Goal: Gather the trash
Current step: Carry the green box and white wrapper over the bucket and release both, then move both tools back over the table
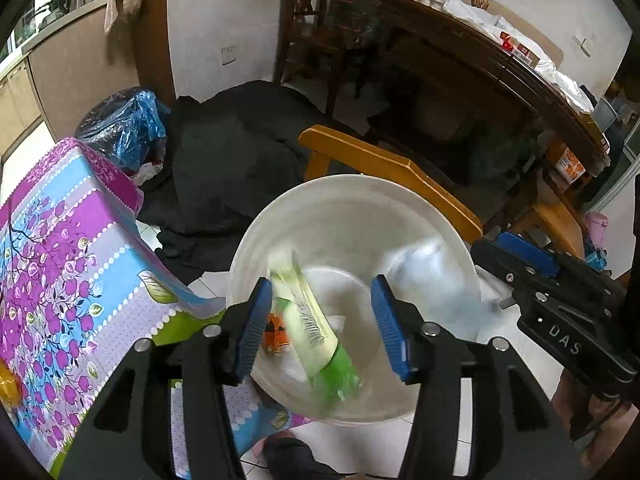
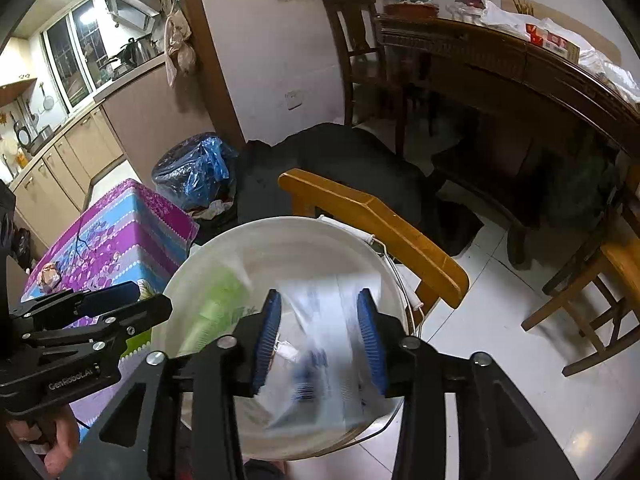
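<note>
A white bucket (image 1: 328, 200) stands on the floor below both grippers; it also shows in the right wrist view (image 2: 256, 236). My left gripper (image 1: 320, 324) is open above it. A green and white wrapper (image 1: 308, 312), blurred by motion, is between its fingers and inside the bucket, next to an orange scrap (image 1: 276, 336). My right gripper (image 2: 320, 344) is open over the bucket. A clear plastic package with blue print (image 2: 324, 360), blurred, is between and below its fingers. The green wrapper (image 2: 216, 308) shows at the bucket's left side.
A table with a purple and blue flowered cloth (image 1: 60, 248) stands left of the bucket. A yellow wooden chair (image 2: 372, 224) is behind it. A bin with a blue bag (image 2: 196, 168), dark cloth (image 1: 232, 152) and a dark wooden table (image 2: 520, 64) lie farther back.
</note>
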Available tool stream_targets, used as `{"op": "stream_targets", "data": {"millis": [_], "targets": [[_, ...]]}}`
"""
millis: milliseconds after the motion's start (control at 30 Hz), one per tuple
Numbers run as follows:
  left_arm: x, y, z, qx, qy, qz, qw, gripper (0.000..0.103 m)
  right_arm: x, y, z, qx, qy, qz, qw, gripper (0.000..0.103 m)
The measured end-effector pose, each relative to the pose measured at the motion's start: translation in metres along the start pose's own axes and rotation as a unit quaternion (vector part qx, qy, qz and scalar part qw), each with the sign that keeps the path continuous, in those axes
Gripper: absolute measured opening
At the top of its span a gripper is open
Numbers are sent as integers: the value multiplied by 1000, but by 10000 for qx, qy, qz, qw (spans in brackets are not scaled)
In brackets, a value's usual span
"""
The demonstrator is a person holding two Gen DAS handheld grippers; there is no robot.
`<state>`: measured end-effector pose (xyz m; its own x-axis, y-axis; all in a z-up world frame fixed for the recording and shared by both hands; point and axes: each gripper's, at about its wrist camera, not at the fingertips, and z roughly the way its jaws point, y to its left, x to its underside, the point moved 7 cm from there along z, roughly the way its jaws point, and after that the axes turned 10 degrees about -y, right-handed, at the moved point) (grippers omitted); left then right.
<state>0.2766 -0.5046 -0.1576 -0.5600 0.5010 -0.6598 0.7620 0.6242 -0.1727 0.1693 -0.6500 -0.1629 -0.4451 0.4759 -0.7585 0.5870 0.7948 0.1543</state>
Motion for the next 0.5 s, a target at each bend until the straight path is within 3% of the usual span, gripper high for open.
{"op": "stream_targets", "data": {"millis": [500], "targets": [[0, -1, -3, -82, -57, 20, 9999, 50, 6, -5, -5, -49, -35, 126, 9999, 42]]}}
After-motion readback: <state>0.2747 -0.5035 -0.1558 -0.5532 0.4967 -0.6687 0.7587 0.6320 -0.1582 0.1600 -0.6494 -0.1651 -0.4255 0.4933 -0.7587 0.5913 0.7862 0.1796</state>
